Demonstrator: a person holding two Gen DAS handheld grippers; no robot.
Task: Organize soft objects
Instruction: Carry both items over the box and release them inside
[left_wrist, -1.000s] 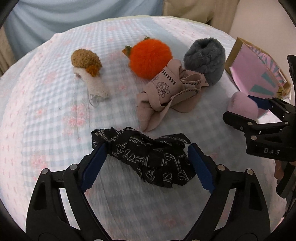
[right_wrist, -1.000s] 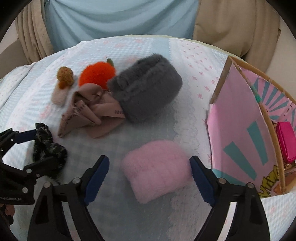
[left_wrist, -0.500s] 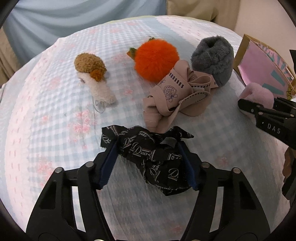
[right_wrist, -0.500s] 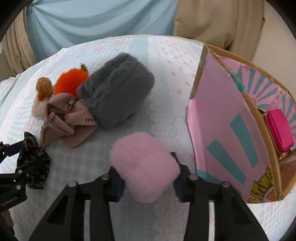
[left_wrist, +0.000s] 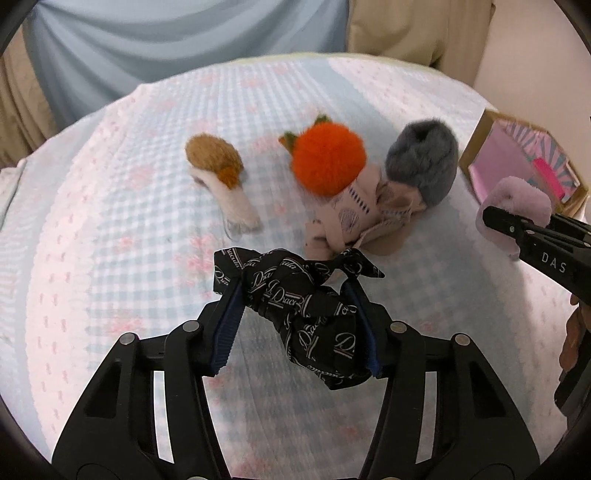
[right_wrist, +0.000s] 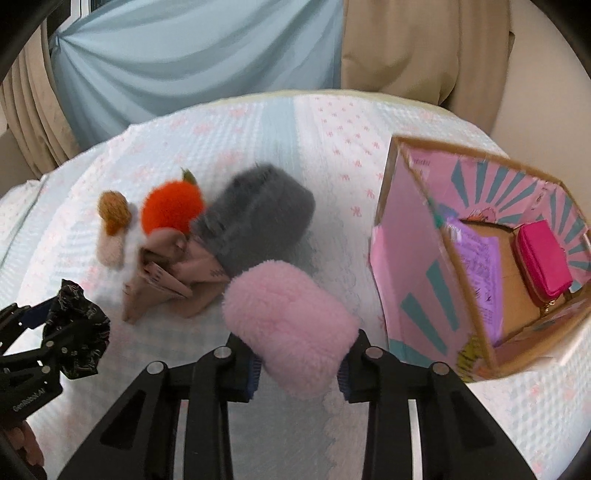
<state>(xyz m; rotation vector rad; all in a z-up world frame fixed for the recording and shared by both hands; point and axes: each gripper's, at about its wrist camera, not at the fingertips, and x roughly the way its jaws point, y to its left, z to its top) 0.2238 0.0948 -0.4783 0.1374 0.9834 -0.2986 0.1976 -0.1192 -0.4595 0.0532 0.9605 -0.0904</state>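
A: Right wrist view. Largest first: the pink-and-teal printed cardboard box (right_wrist: 476, 258) stands open to the right of the claw, a magenta pouch (right_wrist: 543, 266) already inside. A second ago the right gripper (right_wrist: 300, 363) stood wide around the fluffy pink plush pouch (right_wrist: 288, 325) lying on the checked blue-and-pink bedspread (right_wrist: 280, 147); its jaws have since closed and now pinch the pouch at its near end. Most of it sticks out ahead of the fingers.

B: And the left?

A: Same change. The left gripper (left_wrist: 297, 325) has just been closing too; its blue pads (left_wrist: 228, 325) now press the black logo-print fabric scrunchie (left_wrist: 306, 306), bunched between them.

B: Meaning?

A: Likely both pickups are done; carrying to the box comes next. The grey furry pouch (right_wrist: 258, 221), beige ribbon bow (right_wrist: 166, 273), orange pom-pom (right_wrist: 171, 210) and brown-and-cream plush (right_wrist: 112, 225) lie unsorted farther back.
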